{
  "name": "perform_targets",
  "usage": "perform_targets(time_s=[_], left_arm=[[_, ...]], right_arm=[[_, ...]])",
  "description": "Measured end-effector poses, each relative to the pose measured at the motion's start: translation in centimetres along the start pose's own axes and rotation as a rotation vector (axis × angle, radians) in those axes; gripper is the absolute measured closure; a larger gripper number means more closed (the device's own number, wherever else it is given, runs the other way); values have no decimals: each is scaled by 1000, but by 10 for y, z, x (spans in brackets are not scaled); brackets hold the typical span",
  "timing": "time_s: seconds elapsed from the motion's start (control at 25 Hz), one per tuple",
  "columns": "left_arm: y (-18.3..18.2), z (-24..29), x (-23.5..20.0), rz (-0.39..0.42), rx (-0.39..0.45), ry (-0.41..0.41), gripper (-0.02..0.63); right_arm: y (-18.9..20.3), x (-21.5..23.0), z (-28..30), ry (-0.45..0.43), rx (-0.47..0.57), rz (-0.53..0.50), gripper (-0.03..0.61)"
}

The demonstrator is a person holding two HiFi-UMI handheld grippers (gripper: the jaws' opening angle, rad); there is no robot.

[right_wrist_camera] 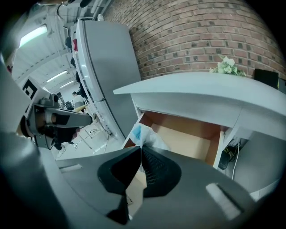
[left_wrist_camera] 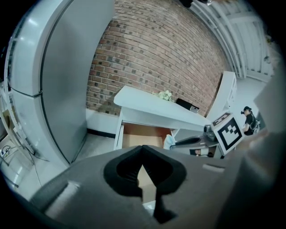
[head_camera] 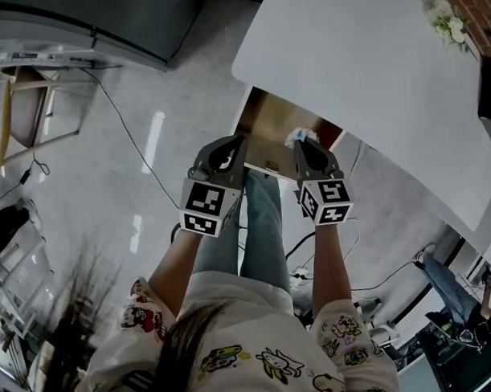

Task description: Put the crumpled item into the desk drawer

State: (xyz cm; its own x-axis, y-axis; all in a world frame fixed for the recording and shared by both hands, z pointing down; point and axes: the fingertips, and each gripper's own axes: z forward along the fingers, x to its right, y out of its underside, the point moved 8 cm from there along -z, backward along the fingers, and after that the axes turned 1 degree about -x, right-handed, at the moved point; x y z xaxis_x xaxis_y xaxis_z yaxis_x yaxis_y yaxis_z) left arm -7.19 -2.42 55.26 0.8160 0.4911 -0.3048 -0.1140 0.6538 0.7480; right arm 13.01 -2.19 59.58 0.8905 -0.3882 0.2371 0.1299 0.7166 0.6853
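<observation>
- While the right claw is clamped on the crumpled item, a white wad with a blue patch, we see most of the wad sticking out past its tips.
- From the head view, we place that wad over the right part of the open drawer; we cannot tell whether it touches the drawer's wall.
- We read the left claw as closed, its two tips meeting with nothing between them.
- We find the left claw just beside the right one, over the drawer's left part, with both pointing away from the person.
- We see the drawer pulled out from under the white bench, its brown wooden floor bare.
- We note a small bunch of pale flowers at the far edge of the bench, against a brick wall.
- We make out a tall grey refrigerator standing to the left of the bench, well apart from the drawer.
</observation>
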Motion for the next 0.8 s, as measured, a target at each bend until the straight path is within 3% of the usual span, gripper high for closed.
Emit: perform_targets(time_s=[0.8], left_arm=[[54, 65, -14, 18, -134, 13, 615]], right_arm=[[64, 34, 85, -68, -225, 16, 558]])
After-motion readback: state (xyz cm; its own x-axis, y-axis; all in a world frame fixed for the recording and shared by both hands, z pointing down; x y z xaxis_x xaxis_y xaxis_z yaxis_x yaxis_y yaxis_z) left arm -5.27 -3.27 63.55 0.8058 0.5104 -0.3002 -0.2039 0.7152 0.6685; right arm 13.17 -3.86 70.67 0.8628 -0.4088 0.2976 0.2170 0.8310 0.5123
